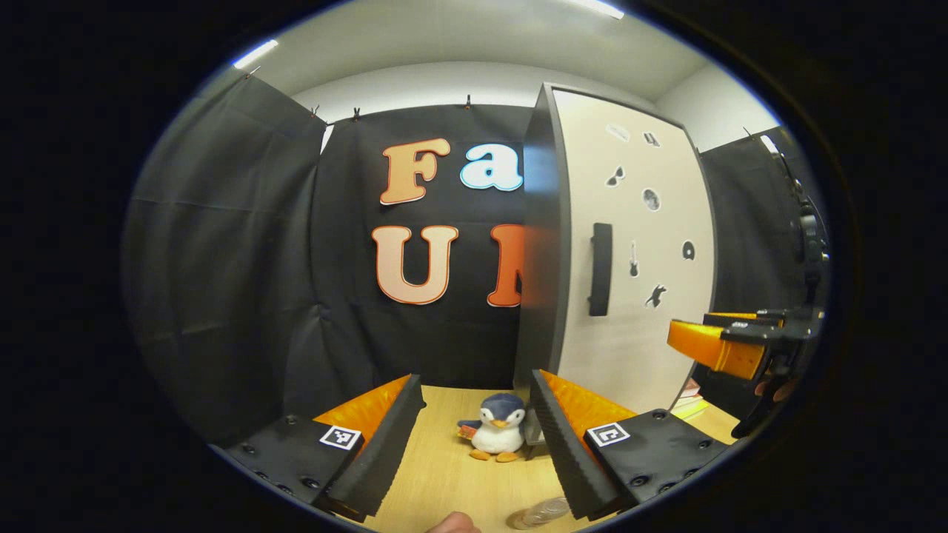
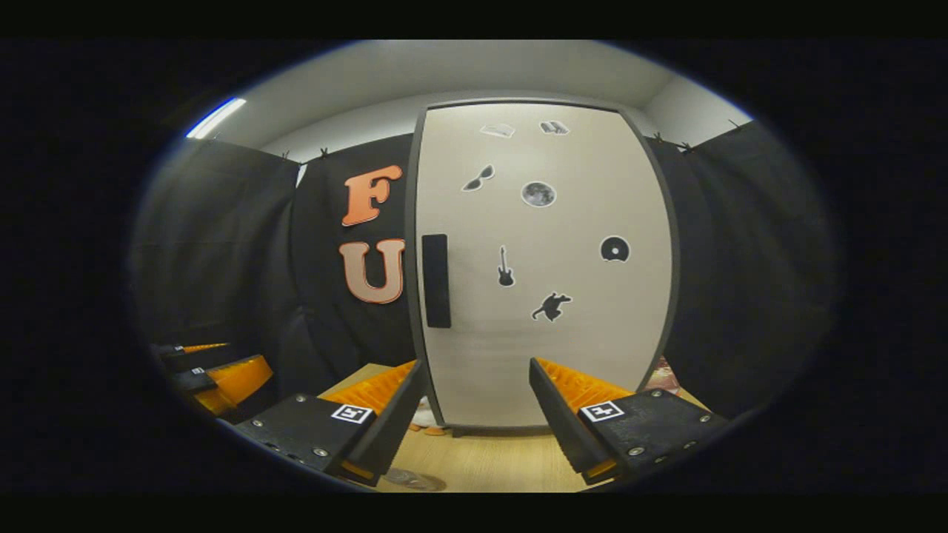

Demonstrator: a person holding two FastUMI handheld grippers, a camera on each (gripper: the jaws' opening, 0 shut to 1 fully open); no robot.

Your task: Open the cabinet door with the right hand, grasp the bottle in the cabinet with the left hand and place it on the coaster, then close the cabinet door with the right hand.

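Standing shut on the table [image 2: 489, 463]: cabinet [image 2: 544, 259], pale door with black handle [image 2: 436, 281] and stickers. Bottle hidden; its place cannot be told. Coaster [image 1: 539, 512], clear disc, on the table near the left gripper [image 1: 475, 437], jaws apart, empty. Right gripper [image 2: 474, 422], jaws apart, empty, facing the door. Penguin toy [image 1: 498, 428] beside the cabinet.

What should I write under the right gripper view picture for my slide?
Open right gripper faces the closed cabinet door, its black handle ahead.
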